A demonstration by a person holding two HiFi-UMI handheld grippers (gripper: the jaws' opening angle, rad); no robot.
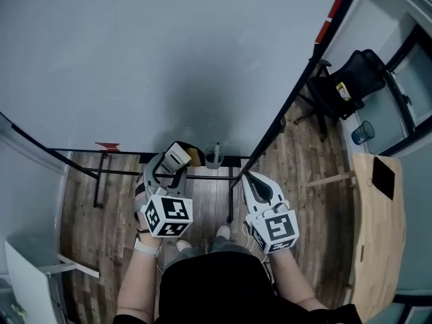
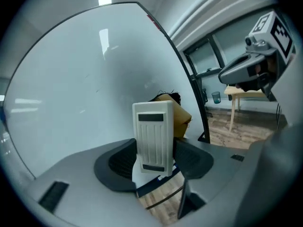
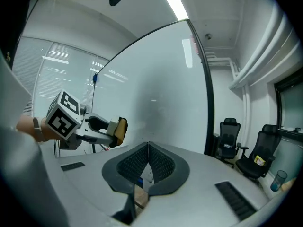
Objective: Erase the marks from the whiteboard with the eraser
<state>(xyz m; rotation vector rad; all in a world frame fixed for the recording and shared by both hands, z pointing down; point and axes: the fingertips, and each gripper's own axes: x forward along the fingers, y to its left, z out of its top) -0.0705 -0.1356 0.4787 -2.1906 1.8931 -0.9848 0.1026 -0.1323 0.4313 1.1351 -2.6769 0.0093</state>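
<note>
The whiteboard (image 1: 169,59) fills the upper head view and looks almost clean; I make out only a faint smudge on it. My left gripper (image 1: 173,165) is shut on the eraser (image 1: 177,156), a white ribbed block (image 2: 152,136) with a tan felt pad (image 2: 180,115) behind, held a short way off the board's lower edge. In the right gripper view the eraser (image 3: 118,131) shows at the left. My right gripper (image 1: 250,180) hangs to the right of the left one, its jaws shut with nothing between them (image 3: 148,160).
A cup (image 1: 213,156) sits on the board's lower rail. Black stand legs (image 1: 101,174) cross the wood floor below. At the right are a black office chair (image 1: 351,83), a blue cup (image 1: 362,133) and a wooden table (image 1: 378,228). My feet (image 1: 223,233) show below.
</note>
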